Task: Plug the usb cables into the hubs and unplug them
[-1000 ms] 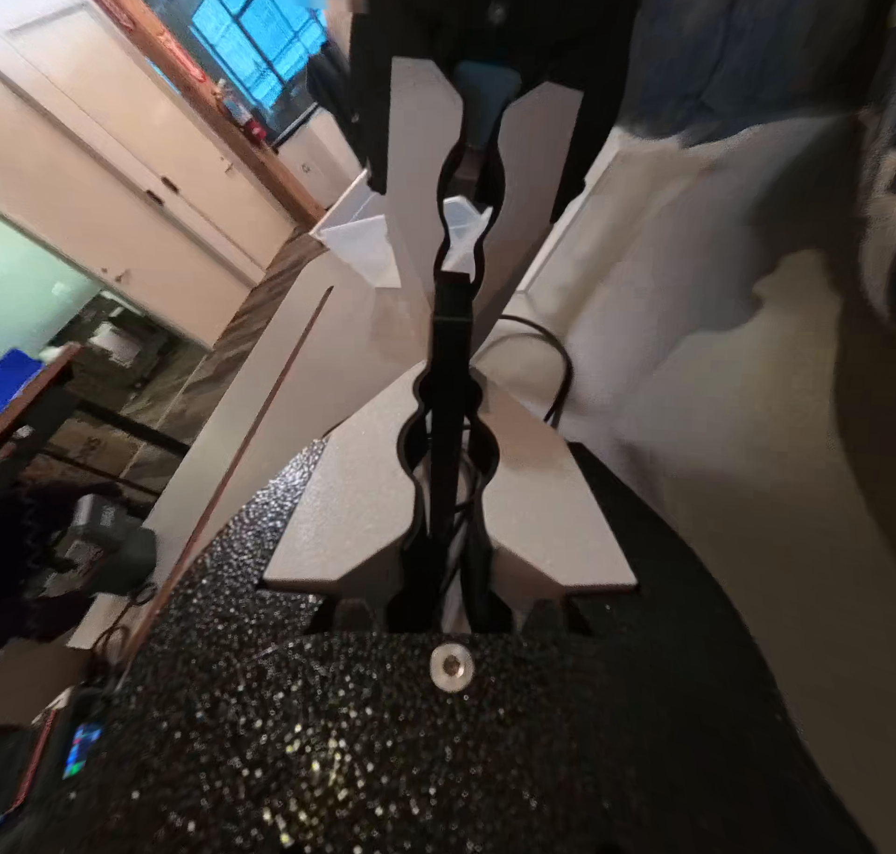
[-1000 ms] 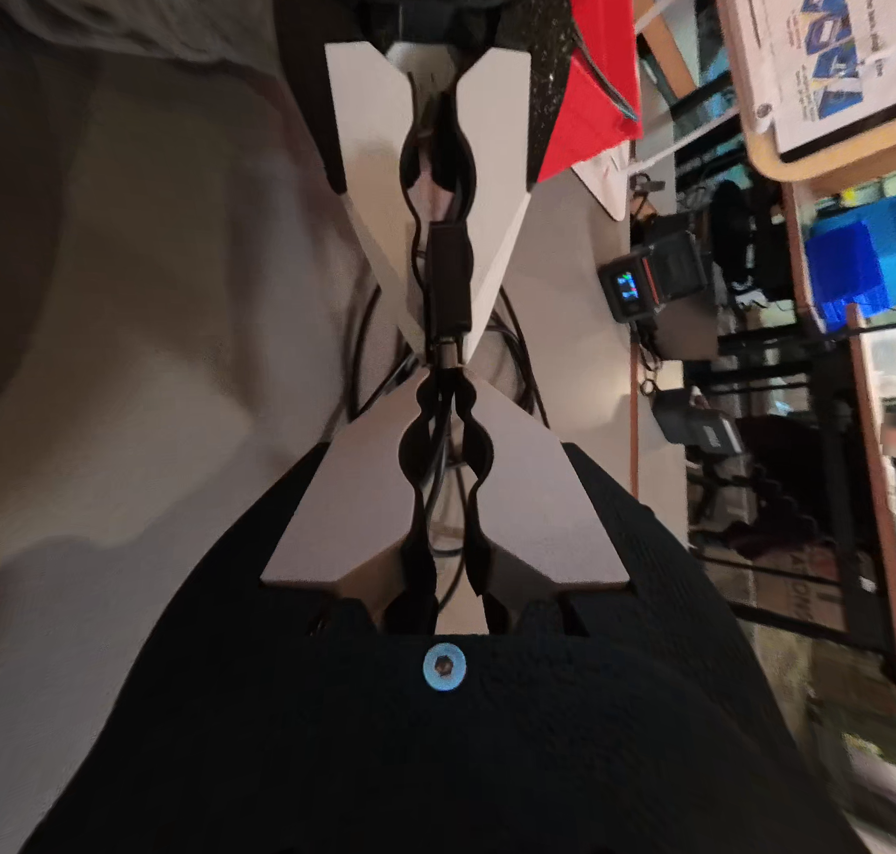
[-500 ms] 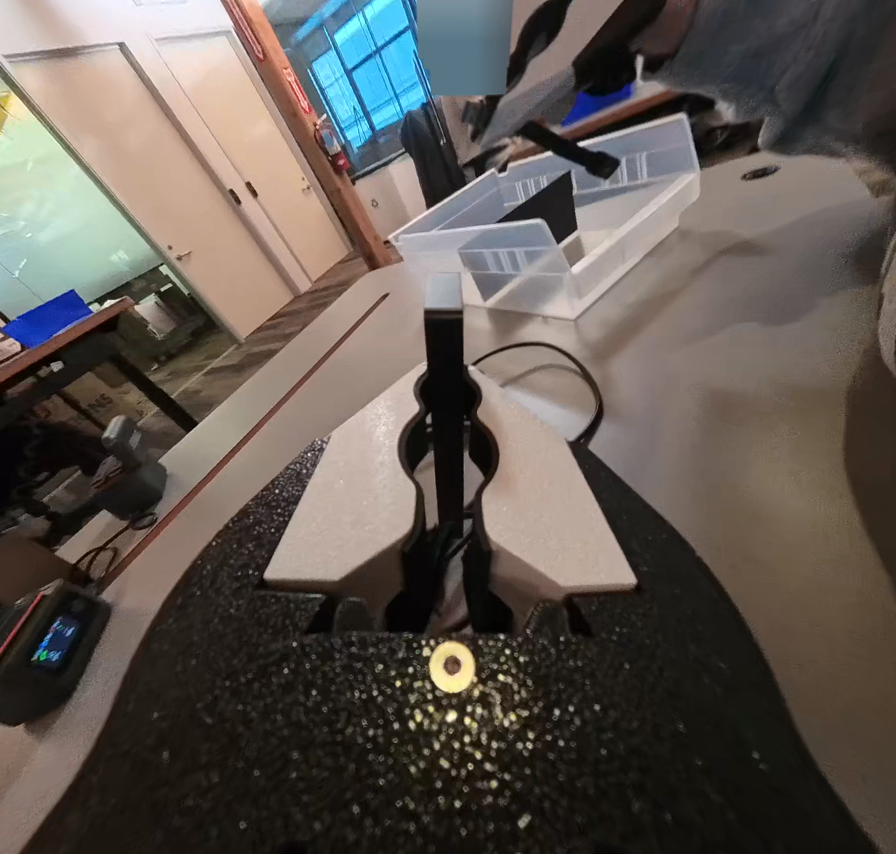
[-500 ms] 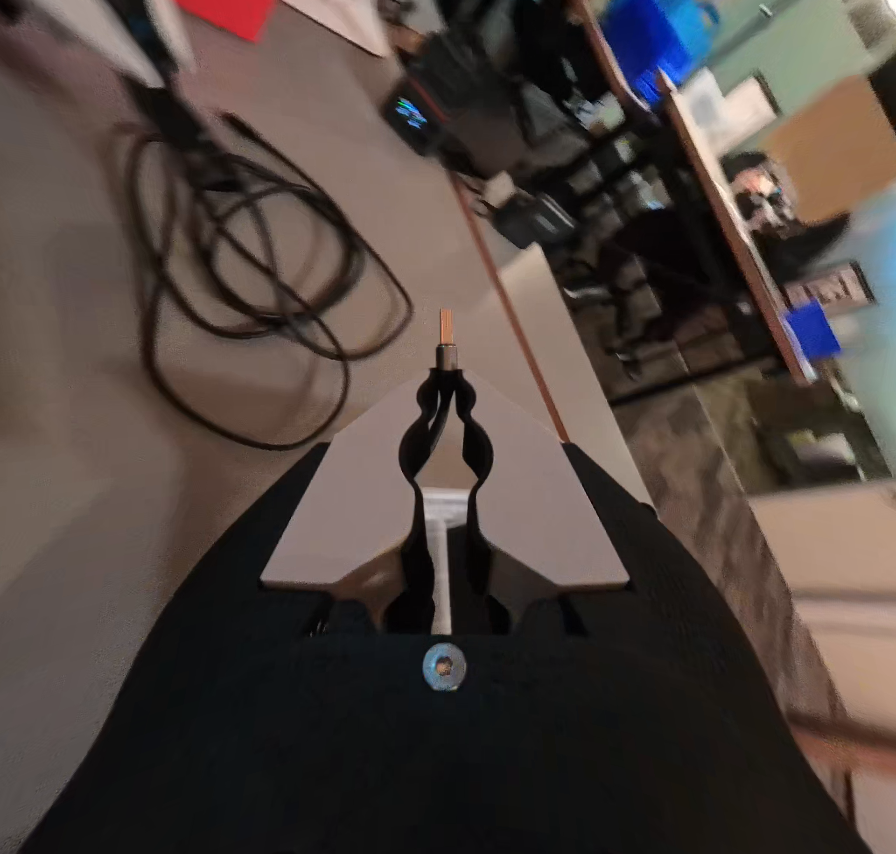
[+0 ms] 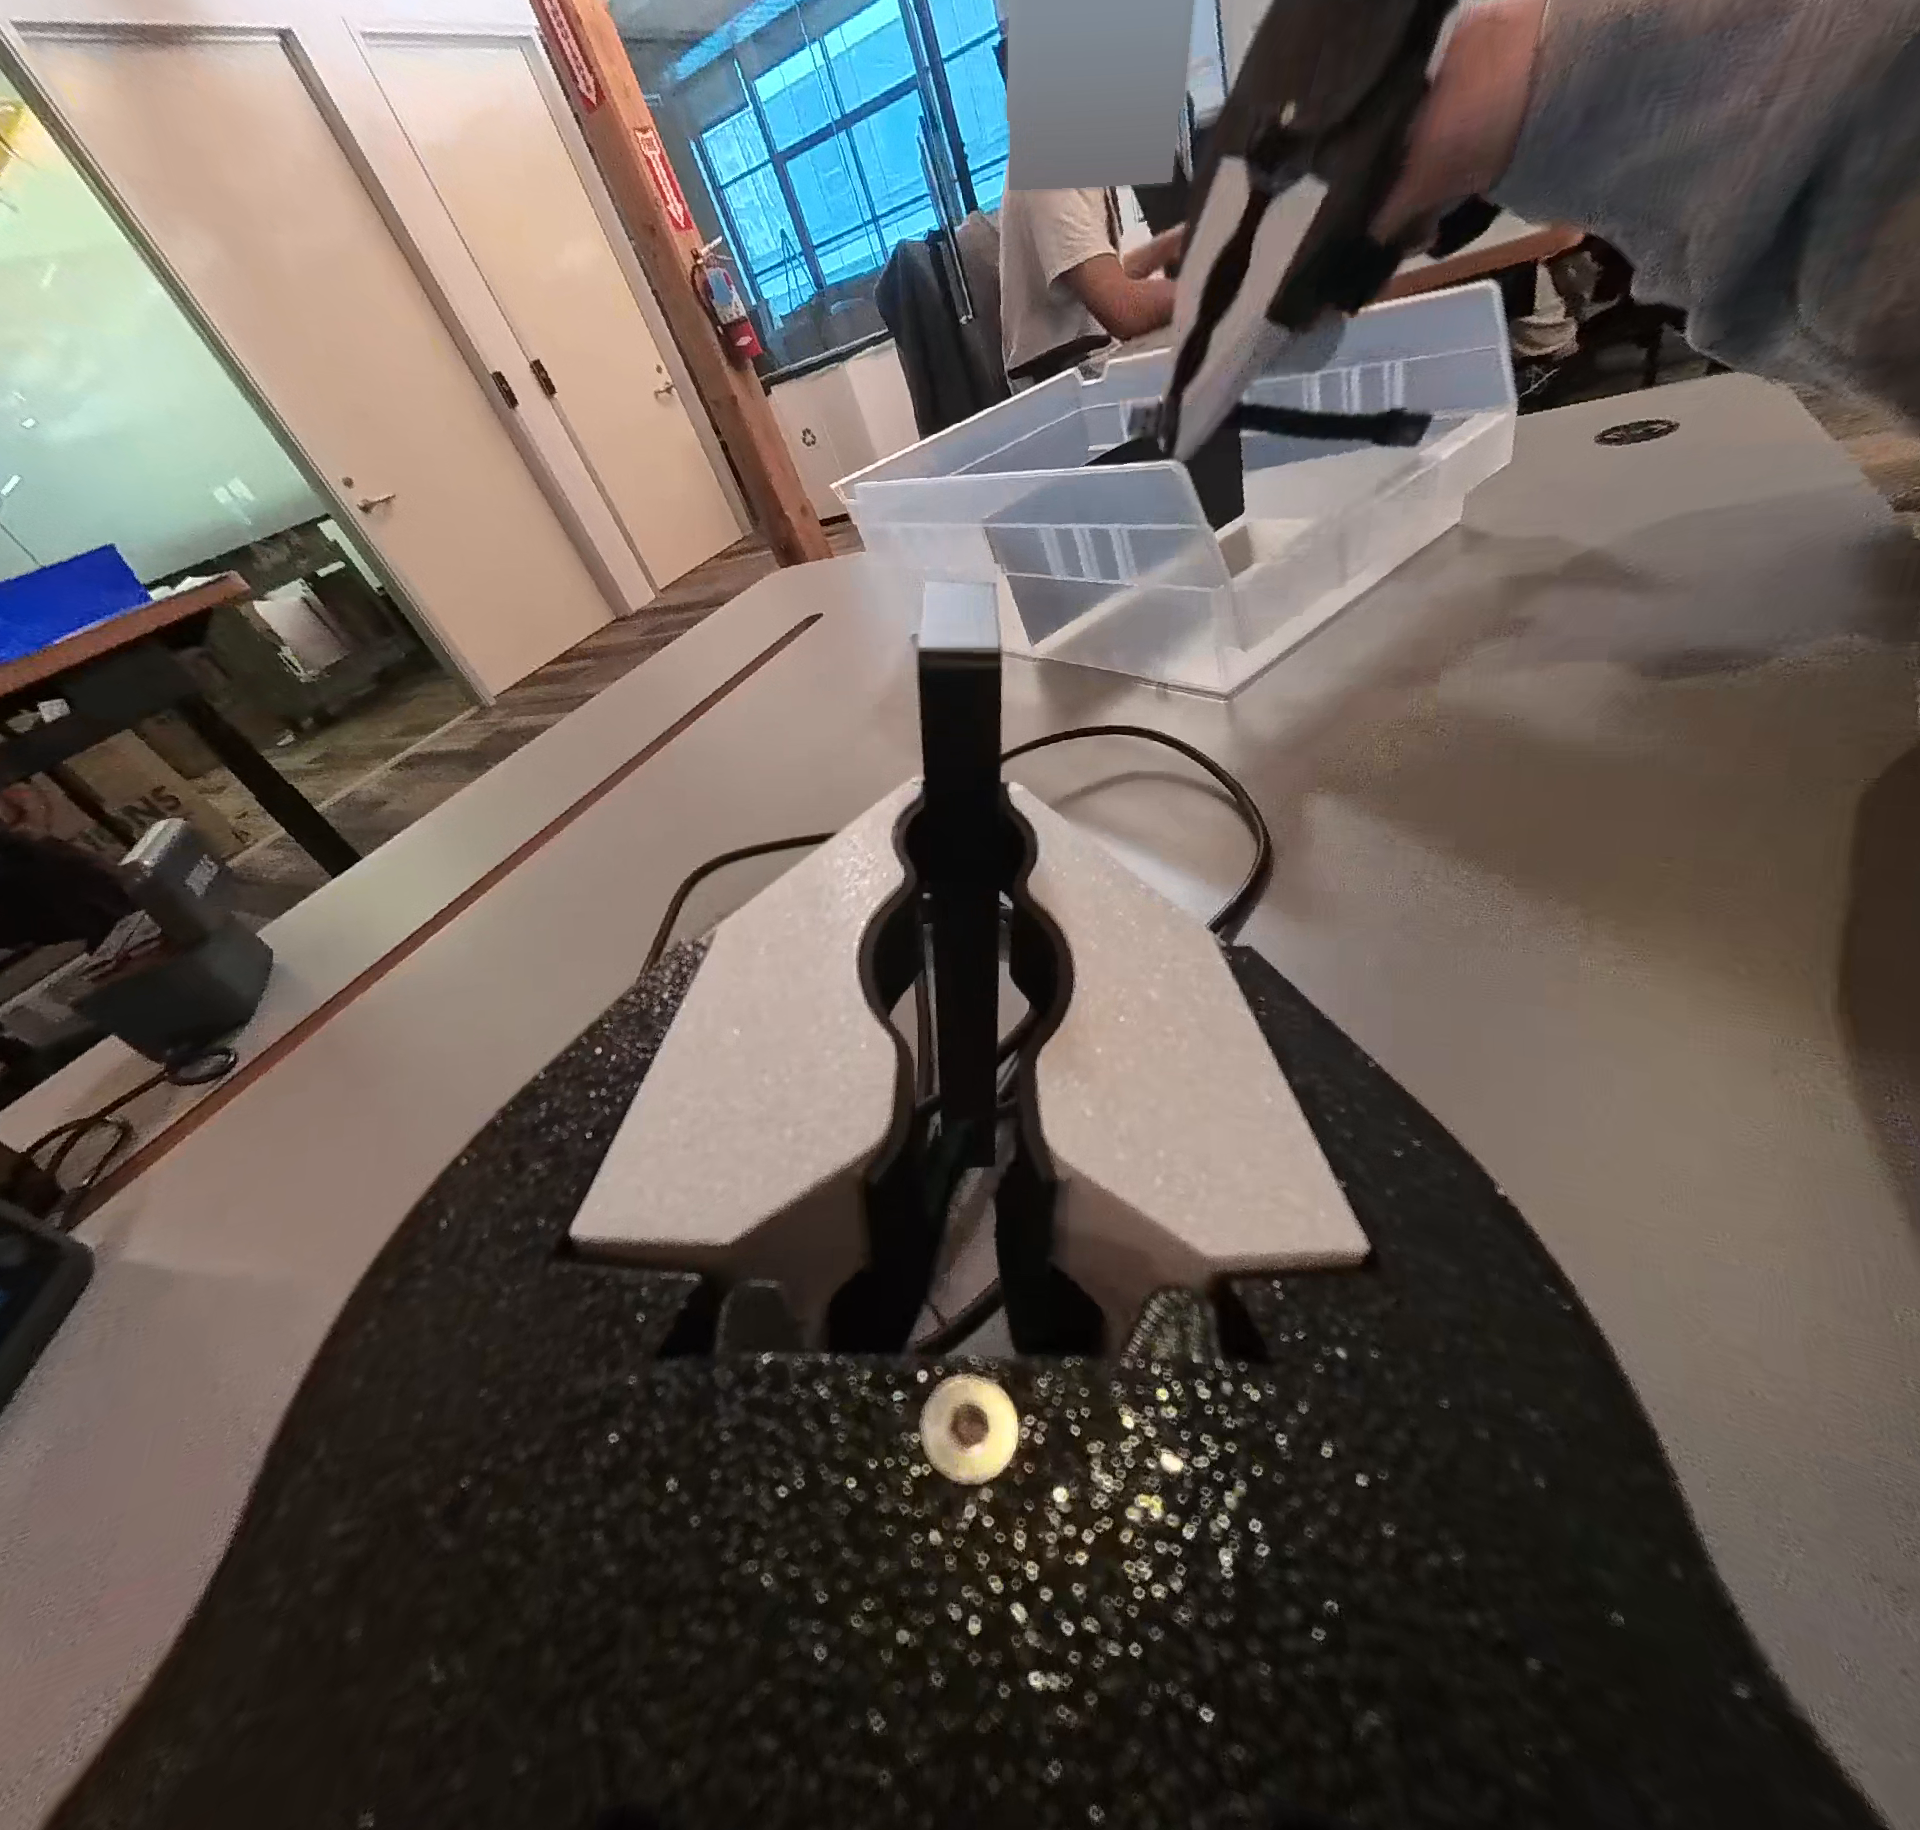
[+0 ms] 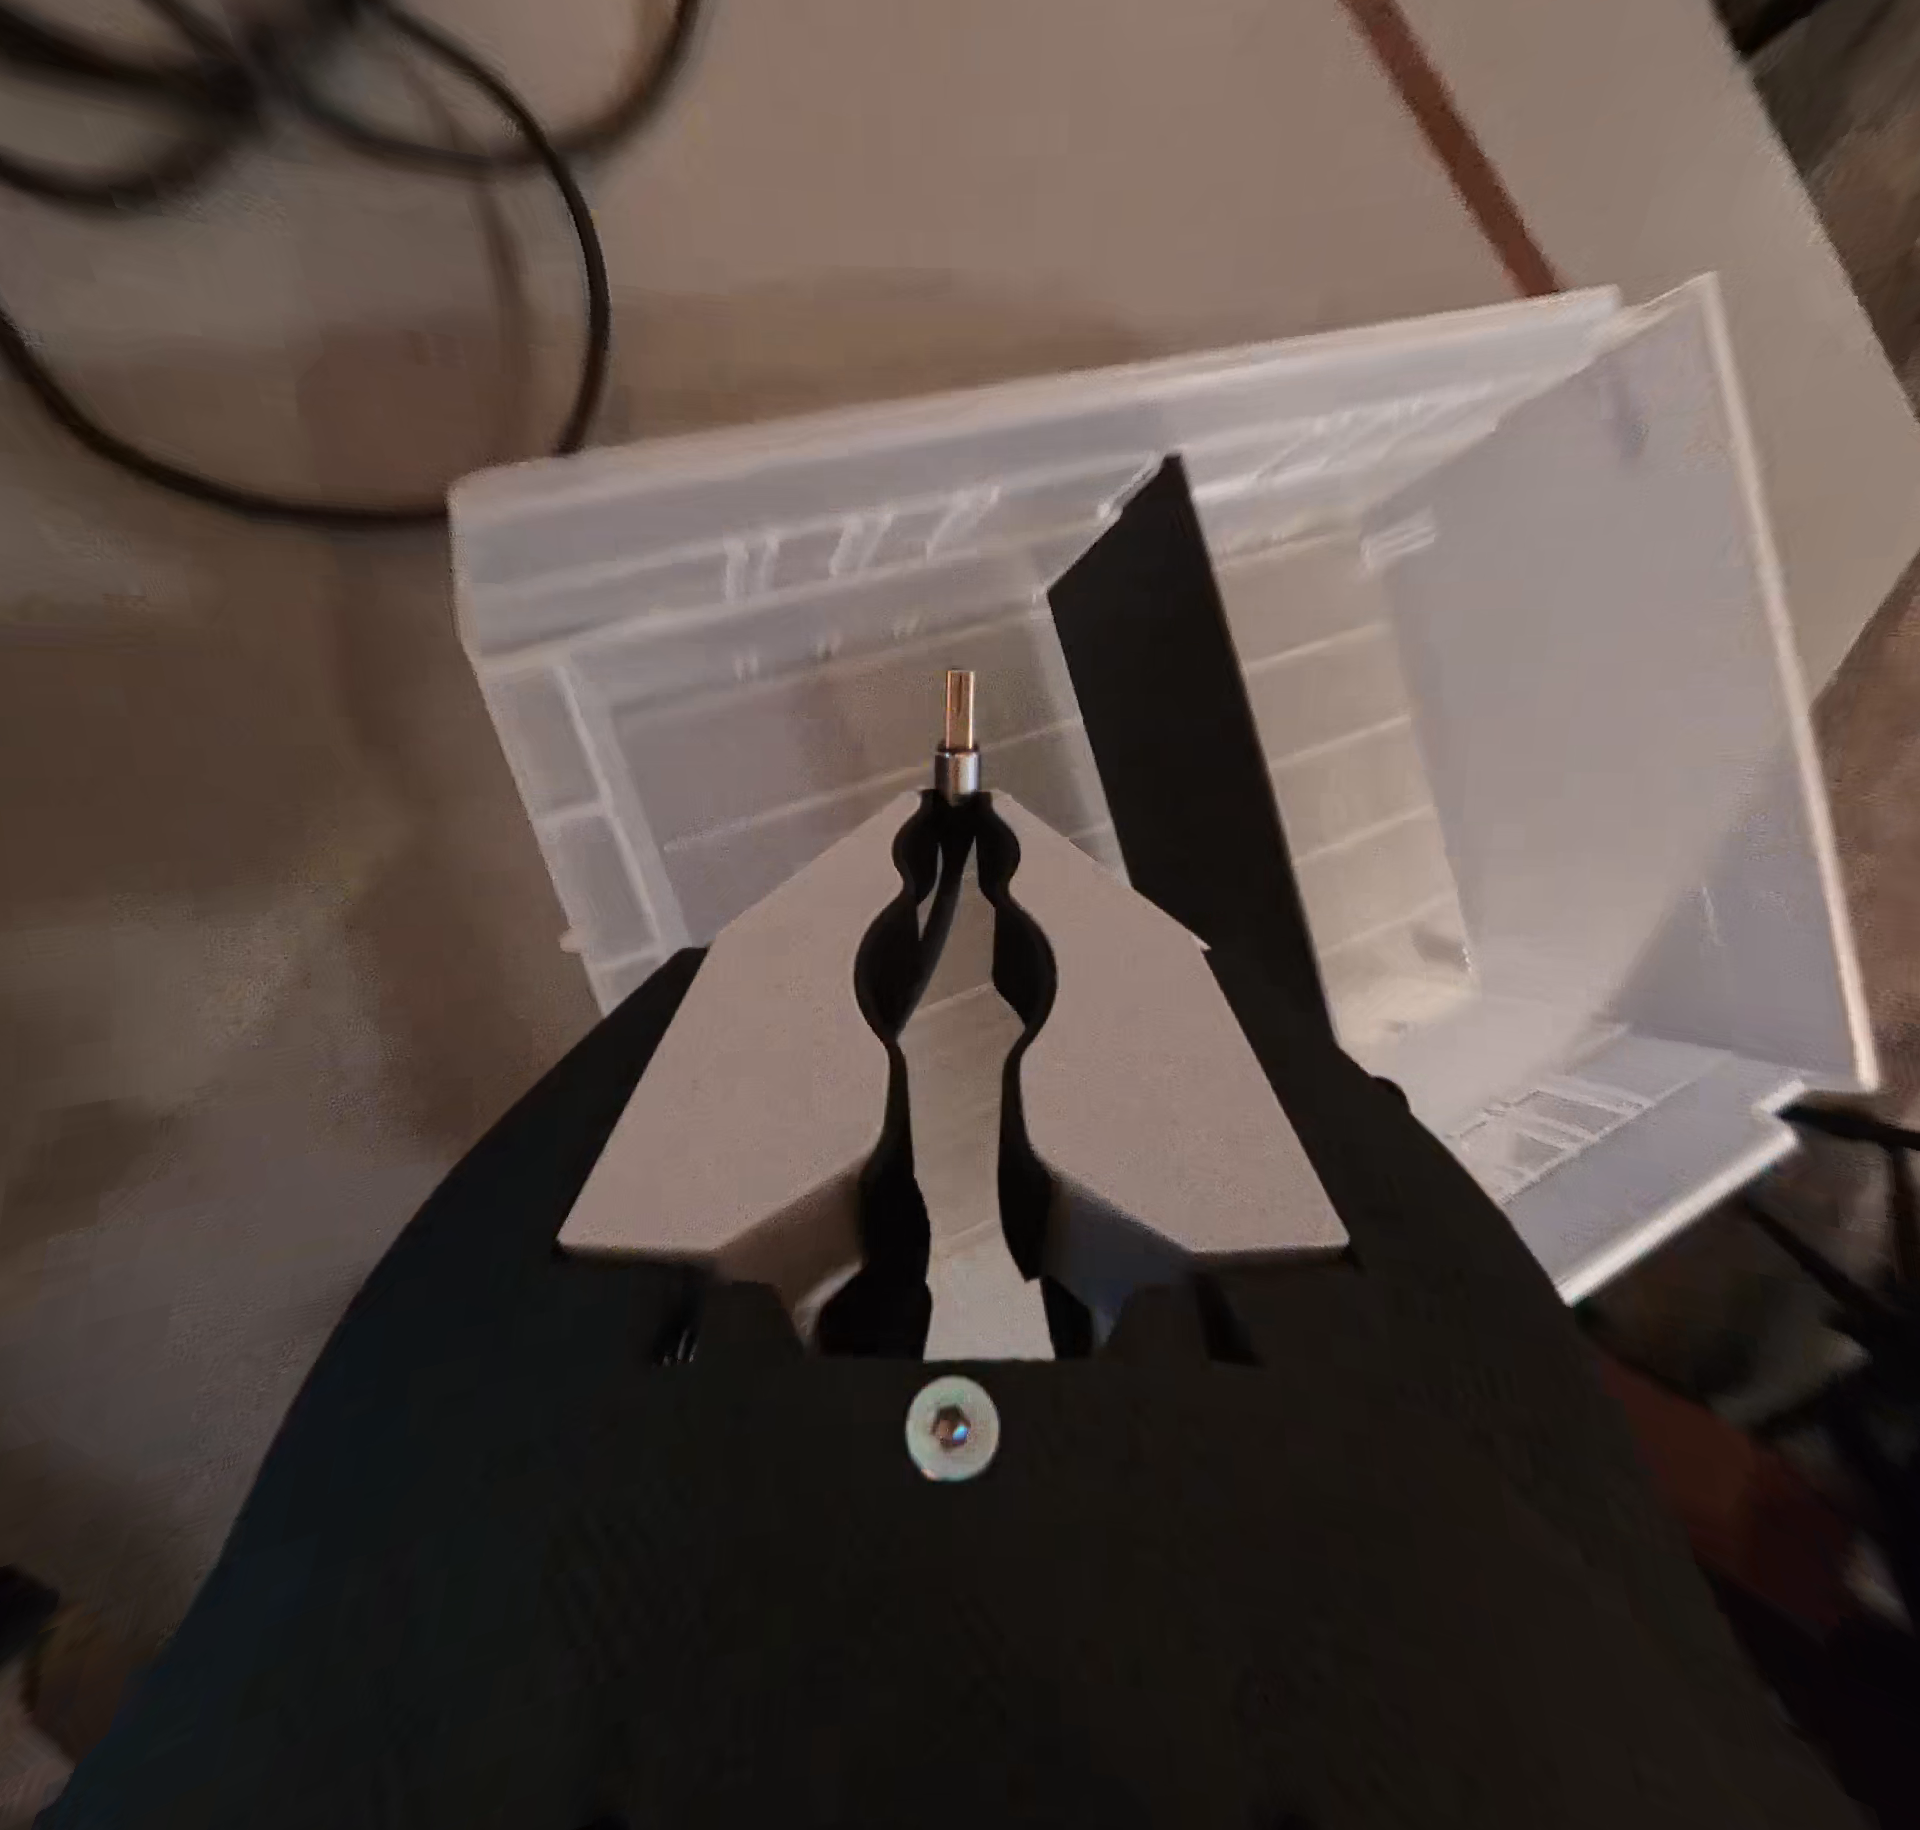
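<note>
The left gripper (image 5: 958, 850) is clamped on the black hub (image 5: 957, 824), held on edge just above the table (image 5: 1507, 845). The right gripper (image 6: 958, 812) pinches the cable (image 6: 935, 923) right behind its plug (image 6: 957, 736), hanging over the clear bin (image 6: 1558, 741). To set the cable down well, I'd lower the plug into the near compartment — clear of the black divider (image 6: 1164, 741) — before letting go. Only the left view shows the hub; only the right shows the coiled cables (image 6: 312, 170) beside the bin.
</note>
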